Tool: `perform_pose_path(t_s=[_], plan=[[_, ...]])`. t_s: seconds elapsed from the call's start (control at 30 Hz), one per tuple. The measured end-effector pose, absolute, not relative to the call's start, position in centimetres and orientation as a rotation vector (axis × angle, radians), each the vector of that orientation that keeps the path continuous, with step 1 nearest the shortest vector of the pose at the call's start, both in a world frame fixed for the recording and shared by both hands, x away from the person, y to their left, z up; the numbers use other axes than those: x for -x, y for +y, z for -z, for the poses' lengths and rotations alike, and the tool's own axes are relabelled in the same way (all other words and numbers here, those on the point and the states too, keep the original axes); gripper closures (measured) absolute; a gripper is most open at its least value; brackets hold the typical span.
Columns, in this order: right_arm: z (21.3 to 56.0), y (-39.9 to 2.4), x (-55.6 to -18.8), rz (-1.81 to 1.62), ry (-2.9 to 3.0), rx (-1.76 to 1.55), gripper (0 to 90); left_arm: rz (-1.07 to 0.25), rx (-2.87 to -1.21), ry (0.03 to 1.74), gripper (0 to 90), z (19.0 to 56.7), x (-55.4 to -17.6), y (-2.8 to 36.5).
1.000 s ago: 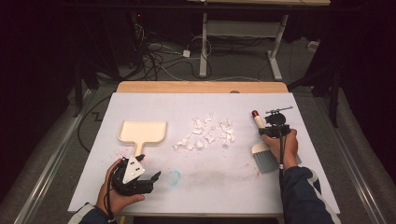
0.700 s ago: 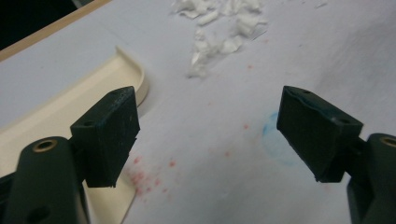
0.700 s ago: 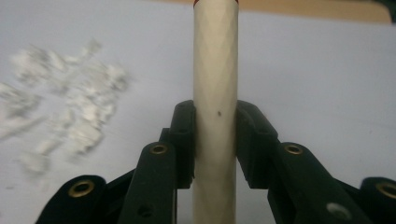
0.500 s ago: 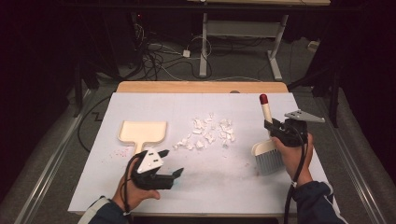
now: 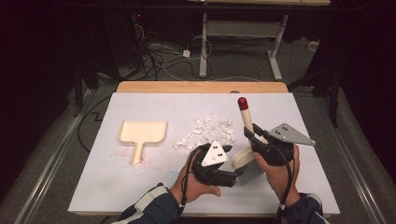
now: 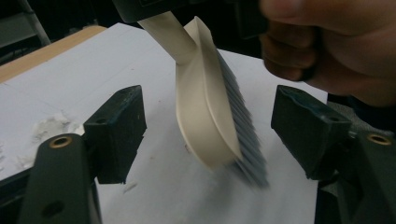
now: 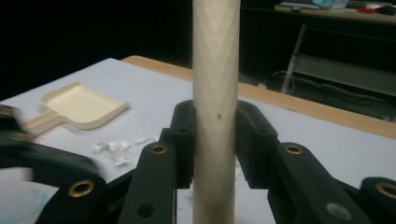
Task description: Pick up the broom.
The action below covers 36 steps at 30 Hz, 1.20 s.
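A cream hand brush (image 5: 247, 156) with grey bristles and a red-tipped handle is standing tilted near the front middle of the white table (image 5: 116, 177), its bristles touching or just above the surface; which is hard to tell. The right gripper (image 5: 256, 138) is clamping its cream handle (image 7: 215, 107), both black jaws pressing against the shaft from either side. In the left gripper view, the brush head (image 6: 208, 116) is hanging between the jaws of the left gripper (image 5: 236, 176), which are spreading wide and touching nothing. A person's right hand (image 6: 322, 46) is wrapping around the right gripper's body above. Behind the brush, a scatter of white paper scraps (image 5: 208, 130) is lying on the table. Well apart to the left, a cream dustpan (image 5: 141, 134) is resting flat, handle pointing toward the person.
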State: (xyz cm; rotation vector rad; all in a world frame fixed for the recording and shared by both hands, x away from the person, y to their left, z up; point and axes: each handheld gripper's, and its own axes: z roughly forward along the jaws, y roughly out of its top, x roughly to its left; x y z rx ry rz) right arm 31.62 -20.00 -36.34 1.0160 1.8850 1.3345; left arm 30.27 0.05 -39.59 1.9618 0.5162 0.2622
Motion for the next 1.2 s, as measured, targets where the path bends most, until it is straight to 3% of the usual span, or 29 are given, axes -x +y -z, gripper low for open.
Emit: perform_pose_path(t_s=[0.27,0.37,0.5,0.73,0.97,1.2], plan=[[35.6,-18.3,-29.5,-1.372,1.878,-0.92,71.0,-0.225,-1.966,0.516,42.4,40.4,-30.8,0.0],[35.4,-18.1,-29.0,-1.39,1.874,-0.904,70.9,-0.201,-1.952,0.488,57.9,40.4,-30.9,0.6],[35.0,-18.2,-28.5,-1.424,1.893,-0.883,70.6,-0.214,-1.976,0.48,62.4,40.2,-31.2,1.4],[34.5,-19.7,-28.3,-1.538,1.992,-0.78,67.8,-0.208,-2.043,0.387,65.8,39.5,-31.2,3.2],[34.9,-21.5,-28.7,-1.536,2.226,-0.534,50.7,-0.194,-2.142,0.286,65.8,39.8,-30.7,4.7],[37.3,-21.7,-29.9,-1.372,2.488,-0.39,40.9,-0.092,-2.185,0.193,65.8,40.5,-30.2,6.8]])
